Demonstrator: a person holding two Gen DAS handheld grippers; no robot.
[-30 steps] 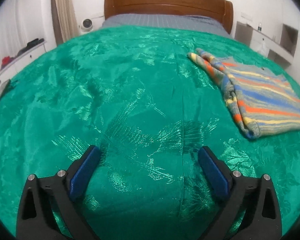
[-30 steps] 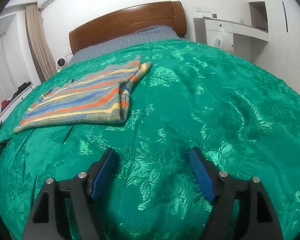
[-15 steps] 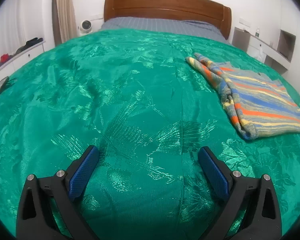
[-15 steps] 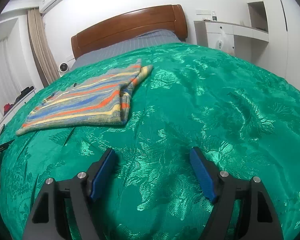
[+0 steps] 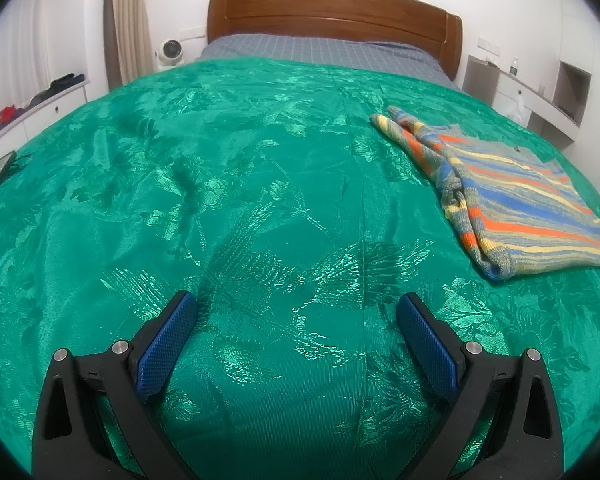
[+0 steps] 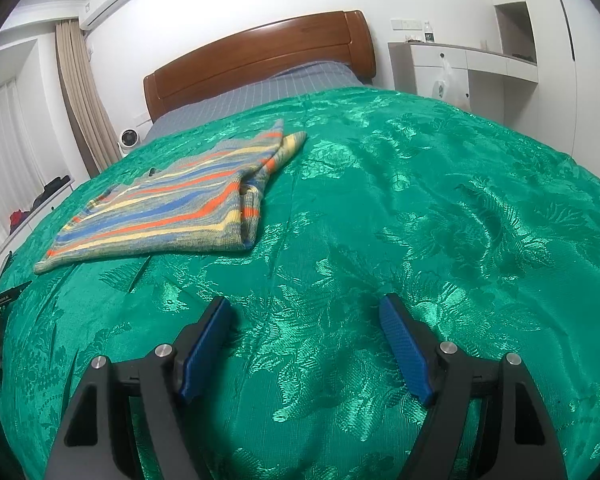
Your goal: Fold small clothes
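Observation:
A small striped knit sweater (image 5: 512, 196) in blue, orange, yellow and grey lies folded flat on the green bedspread (image 5: 260, 200), at the right of the left wrist view. It also shows at the left of the right wrist view (image 6: 172, 208). My left gripper (image 5: 296, 312) is open and empty, low over bare bedspread, to the left of the sweater. My right gripper (image 6: 304, 316) is open and empty over the bedspread (image 6: 440, 208), to the right of and nearer than the sweater.
A wooden headboard (image 5: 332, 12) and grey sheet (image 5: 320, 50) are at the far end. A white cabinet (image 6: 460, 68) stands at the right. A small white fan (image 5: 171, 50), a curtain (image 6: 80, 92) and a low shelf with clothes (image 5: 40, 96) are at the left.
Both grippers have tilted up a little, so the sweater sits lower in each view. Both stay open. The sweater has not moved.

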